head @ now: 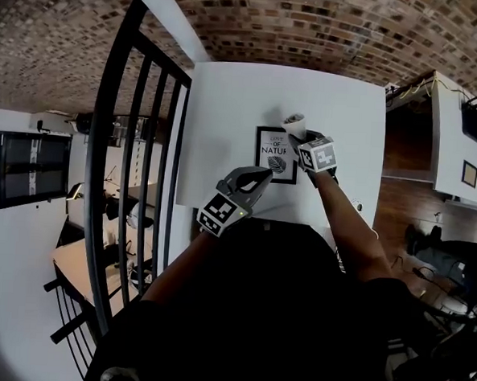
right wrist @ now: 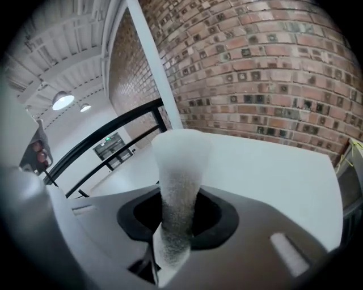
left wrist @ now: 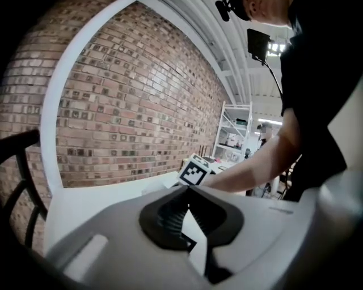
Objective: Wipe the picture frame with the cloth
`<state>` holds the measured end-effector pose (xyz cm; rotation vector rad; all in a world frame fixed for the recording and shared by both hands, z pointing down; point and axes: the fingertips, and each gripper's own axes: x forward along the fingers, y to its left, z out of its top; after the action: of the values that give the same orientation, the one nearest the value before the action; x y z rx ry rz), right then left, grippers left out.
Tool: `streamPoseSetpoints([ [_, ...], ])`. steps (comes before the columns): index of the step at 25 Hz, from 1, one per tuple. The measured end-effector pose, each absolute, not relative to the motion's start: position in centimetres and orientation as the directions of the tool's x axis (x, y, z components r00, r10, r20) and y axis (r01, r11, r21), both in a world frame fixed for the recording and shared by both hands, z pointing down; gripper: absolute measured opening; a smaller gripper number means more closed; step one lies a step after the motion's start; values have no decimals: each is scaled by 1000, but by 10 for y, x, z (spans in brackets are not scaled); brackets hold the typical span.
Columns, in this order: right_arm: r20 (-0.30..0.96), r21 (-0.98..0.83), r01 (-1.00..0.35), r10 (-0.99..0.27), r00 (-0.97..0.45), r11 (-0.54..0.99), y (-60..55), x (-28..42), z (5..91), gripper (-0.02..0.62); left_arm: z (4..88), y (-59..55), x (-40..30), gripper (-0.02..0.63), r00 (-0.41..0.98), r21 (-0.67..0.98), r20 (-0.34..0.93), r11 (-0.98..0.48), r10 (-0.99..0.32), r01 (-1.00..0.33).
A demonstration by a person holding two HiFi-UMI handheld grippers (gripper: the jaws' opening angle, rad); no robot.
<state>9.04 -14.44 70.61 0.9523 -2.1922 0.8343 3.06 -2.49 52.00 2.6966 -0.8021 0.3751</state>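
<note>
A black picture frame holding a white print with dark lettering lies on a white surface. My left gripper is at the frame's lower edge, shut on it. In the left gripper view a white sheet with a black corner sits between the jaws. My right gripper is at the frame's upper right corner, shut on a white cloth. The cloth rises as a twisted column out of the right gripper. The right gripper's marker cube shows just beyond the left jaws.
A brick wall stands behind the white surface. A black metal railing runs along its left side, with a desk below it. White shelving stands in the distance. A dark floor with cables lies to the right.
</note>
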Motion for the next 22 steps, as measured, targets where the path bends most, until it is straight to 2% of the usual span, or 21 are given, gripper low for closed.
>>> streamPoseSetpoints([
  [4,772,-281,-817,-387,-504,504,-157,87,723,103,521,-14,20,2,809,218,335,-796,-483,-565],
  [9,774,-273,-822,-394,-496,500,-169,69,725,103,527,-5,-2,2,796,228,349,-779,-494,-584],
  [15,841,-232,-873,-362,-402,429,-160,80,756,104,525,9,-22,2,787,231,348,-767,-509,-598],
  [22,851,-265,-852,-306,-427,452,-135,79,762,107,529,5,-22,2,792,234,345,-771,-504,-592],
])
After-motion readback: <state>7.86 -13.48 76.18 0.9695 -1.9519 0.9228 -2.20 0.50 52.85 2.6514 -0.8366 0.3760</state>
